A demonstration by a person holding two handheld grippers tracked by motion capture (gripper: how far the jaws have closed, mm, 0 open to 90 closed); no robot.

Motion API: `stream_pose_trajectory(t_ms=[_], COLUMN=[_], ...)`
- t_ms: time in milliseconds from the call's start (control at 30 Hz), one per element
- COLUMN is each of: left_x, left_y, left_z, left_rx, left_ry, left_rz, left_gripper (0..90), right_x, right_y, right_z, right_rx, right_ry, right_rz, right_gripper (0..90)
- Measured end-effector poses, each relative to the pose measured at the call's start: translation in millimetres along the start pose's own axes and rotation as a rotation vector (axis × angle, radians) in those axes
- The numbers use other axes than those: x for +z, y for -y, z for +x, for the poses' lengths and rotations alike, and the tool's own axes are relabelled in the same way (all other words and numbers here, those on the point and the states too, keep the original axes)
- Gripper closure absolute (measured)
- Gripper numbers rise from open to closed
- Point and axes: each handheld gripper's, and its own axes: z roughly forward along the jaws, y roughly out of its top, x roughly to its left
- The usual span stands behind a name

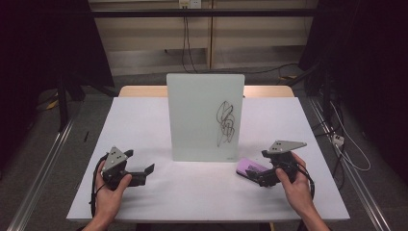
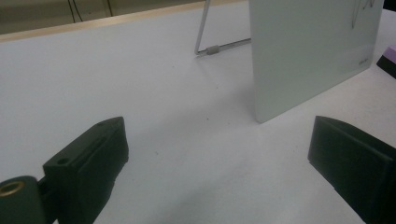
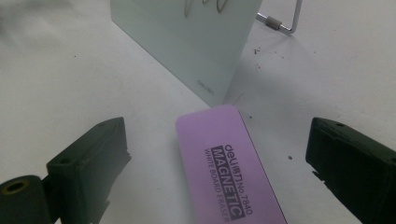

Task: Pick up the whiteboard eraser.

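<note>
We see a small glass whiteboard (image 1: 205,117) standing upright near the middle of the white table (image 1: 144,120), propped on a wire stand (image 2: 210,49) behind it, with a black scribble (image 1: 226,121) on its right half. A purple magnetic eraser (image 3: 229,165) lies flat on the table just in front of the board's lower right corner, close to it but apart, label up. Our right gripper (image 1: 255,177) sits low over that eraser with its jaws spread wide, one on each side; in its own view neither jaw touches the eraser, so it grips nothing. Our left gripper (image 1: 146,171) rests near the table's front left, jaws also wide apart and empty, aimed toward the board's lower left corner. Whether its underside touches the table, we cannot quite tell.
</note>
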Motion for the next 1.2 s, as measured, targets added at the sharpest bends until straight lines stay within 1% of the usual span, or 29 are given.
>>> stream_pose_trajectory(t_ms=[33, 100, 133, 233, 267, 300, 333, 367, 433, 467, 500, 567, 633, 700, 733, 767, 833, 867, 933, 1000, 1033, 1100, 1200], left_x=[-0.1, -0.6, -0.5, -0.4, -0.2, -0.2, -0.2, 0.0, 0.3, 0.7, 1.4, 2.4, 3.3, 3.9, 3.8, 3.7, 3.6, 3.3, 3.3, 3.9, 3.9, 3.4, 2.8], left_y=[0.0, -0.6, -0.7, -0.3, 0.0, 0.0, -0.1, -0.2, -0.4, -0.3, -0.2, -0.3, -0.3, -0.3, -0.3, -0.3, -0.3, -0.5, -0.6, -0.4, -0.3, -0.3, -0.4], left_z=[0.0, 0.9, 0.8, 0.1, -0.2, 0.0, 0.1, 0.1, 0.2, -0.2, -0.4, -0.8, -2.0, -2.3, -2.3, -2.5, -3.0, -2.8, -2.2, -1.5, -1.6, -1.9, -1.2], left_rx=[-0.005, 0.001, 0.003, -0.001, -0.005, -0.001, -0.001, -0.001, 0.002, -0.002, 0.002, 0.015, 0.018, 0.022, 0.027, 0.027, 0.025, 0.030, 0.031, 0.034, 0.035, 0.030, 0.029], left_ry=[0.001, 0.001, -0.002, -0.001, 0.000, -0.001, -0.001, 0.001, 0.005, 0.006, 0.013, 0.016, 0.021, 0.027, 0.027, 0.025, 0.026, 0.027, 0.028, 0.027, 0.022, 0.022, 0.018], left_rz=[-0.002, -0.002, -0.004, -0.003, -0.001, 0.001, 0.001, 0.001, 0.001, 0.004, 0.011, 0.014, 0.016, 0.017, 0.019, 0.020, 0.018, 0.017, 0.017, 0.020, 0.022, 0.020, 0.016], left_gripper=[4.9, 4.9, 4.9, 4.9, 4.9, 4.9, 4.9, 4.9, 4.9, 4.9, 4.9, 5.0, 5.0, 5.0, 5.0, 5.0, 5.0, 5.0, 4.9, 4.9, 4.9, 5.0, 5.1], right_x=[0.0, -0.4, 0.1, 1.0, 3.5, 3.5, 7.2, 8.5, 9.7, 12.1, 12.1, 15.1, 17.6, 19.8, 22.8, 22.8, 25.5, 25.0, 22.6, 21.5, 20.8, 20.6, 22.0], right_y=[0.0, -1.4, -2.7, -3.6, -5.3, -5.3, -7.4, -8.7, -10.0, -12.9, -12.9, -16.2, -19.2, -21.4, -21.1, -21.1, -18.3, -16.2, -12.1, -9.1, -8.3, -7.0, -6.0], right_z=[0.0, -0.8, -2.2, -5.3, -7.4, -7.4, -9.3, -9.4, -9.7, -9.7, -9.7, -9.6, -10.0, -10.7, -11.3, -11.3, -10.9, -10.6, -10.6, -11.5, -11.9, -12.1, -11.6], right_rx=[0.000, -0.004, -0.016, -0.021, -0.027, -0.027, -0.033, -0.042, -0.051, -0.063, -0.063, -0.075, -0.098, -0.115, -0.124, -0.124, -0.141, -0.150, -0.149, -0.155, -0.157, -0.176, -0.178], right_ry=[0.000, 0.002, -0.004, -0.026, -0.038, -0.038, -0.042, -0.039, -0.039, -0.052, -0.052, -0.053, -0.063, -0.064, -0.053, -0.053, -0.060, -0.054, -0.068, -0.052, -0.050, -0.061, -0.069], right_rz=[0.000, 0.018, 0.047, 0.059, 0.102, 0.102, 0.137, 0.151, 0.160, 0.176, 0.176, 0.208, 0.228, 0.233, 0.236, 0.236, 0.260, 0.257, 0.265, 0.268, 0.268, 0.281, 0.295], right_gripper=[5.7, 8.4, 7.0, 7.6, 9.4, 9.4, 9.8, 11.1, 12.3, 11.7, 11.7, 10.7, 14.3, 14.7, 17.4, 17.4, 20.9, 22.5, 26.6, 27.5, 29.6, 34.7, 35.3])
